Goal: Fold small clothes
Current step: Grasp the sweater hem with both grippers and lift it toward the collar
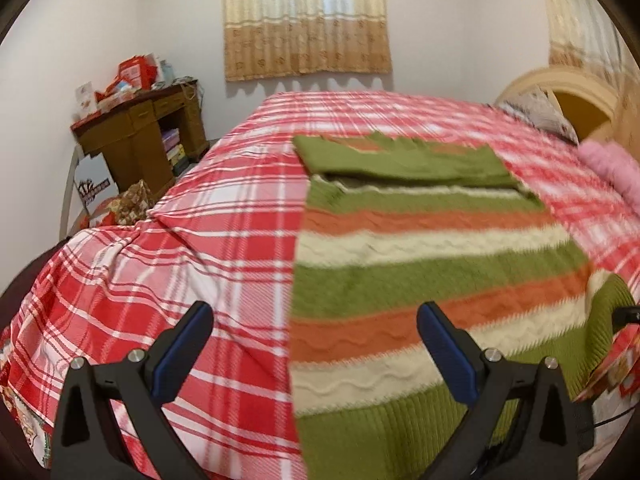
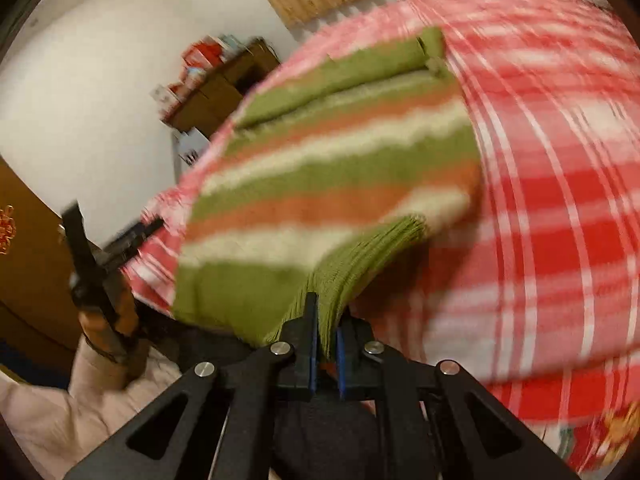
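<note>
A striped sweater point(image 1: 420, 280) in green, orange and cream lies flat on the bed, its sleeves folded across the far end. My left gripper point(image 1: 316, 344) is open and empty, just above the sweater's near left edge. My right gripper point(image 2: 326, 344) is shut on the sweater's green ribbed hem point(image 2: 344, 284) at its near right corner and lifts it slightly. The left gripper also shows in the right wrist view point(image 2: 100, 264) at the left.
The bed has a red and white plaid cover point(image 1: 180, 280). A wooden desk point(image 1: 140, 136) with boxes stands at the far left by the wall. A pink pillow point(image 1: 612, 168) and the headboard point(image 1: 568, 92) are at the right.
</note>
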{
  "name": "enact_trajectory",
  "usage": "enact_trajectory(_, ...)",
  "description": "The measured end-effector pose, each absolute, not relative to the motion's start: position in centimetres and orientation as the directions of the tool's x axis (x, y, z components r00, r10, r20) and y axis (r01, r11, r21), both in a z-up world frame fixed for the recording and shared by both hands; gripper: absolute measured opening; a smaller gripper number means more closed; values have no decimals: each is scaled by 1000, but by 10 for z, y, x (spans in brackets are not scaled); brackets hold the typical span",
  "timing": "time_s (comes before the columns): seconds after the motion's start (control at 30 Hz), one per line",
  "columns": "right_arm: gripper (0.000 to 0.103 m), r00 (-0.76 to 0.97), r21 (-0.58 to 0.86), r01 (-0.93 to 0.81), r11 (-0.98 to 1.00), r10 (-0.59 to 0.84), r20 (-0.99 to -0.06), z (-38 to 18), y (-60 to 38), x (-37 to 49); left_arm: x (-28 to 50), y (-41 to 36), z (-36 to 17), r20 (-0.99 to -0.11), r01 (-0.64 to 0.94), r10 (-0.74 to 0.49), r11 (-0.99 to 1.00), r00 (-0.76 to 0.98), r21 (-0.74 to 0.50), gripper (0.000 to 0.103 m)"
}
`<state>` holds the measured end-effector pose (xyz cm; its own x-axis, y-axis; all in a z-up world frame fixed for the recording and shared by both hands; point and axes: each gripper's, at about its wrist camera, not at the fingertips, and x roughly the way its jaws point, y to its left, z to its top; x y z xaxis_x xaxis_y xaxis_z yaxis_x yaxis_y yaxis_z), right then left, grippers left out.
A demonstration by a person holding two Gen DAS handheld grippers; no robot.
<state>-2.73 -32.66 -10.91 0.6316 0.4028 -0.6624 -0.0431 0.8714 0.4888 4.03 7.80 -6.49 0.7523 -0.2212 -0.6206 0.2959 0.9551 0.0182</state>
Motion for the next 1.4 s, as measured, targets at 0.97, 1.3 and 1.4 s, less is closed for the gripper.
enact_trajectory(0.97, 6, 685, 362, 199, 911, 135, -716, -133, -361, 82, 34, 88, -88, -698, 634, -430, 772, 573, 45, 103)
enact_trajectory(1.3, 6, 682, 368, 195, 909, 144, -717, -134, -362, 83, 4, 91, -77, -684, 728, -453, 665, 571, 167, 103)
enact_trajectory(1.4, 6, 682, 374, 195, 907, 148, -716, -134, -363, 84, -2, 94, -78, -693, 734, -424, 639, 583, 227, 103)
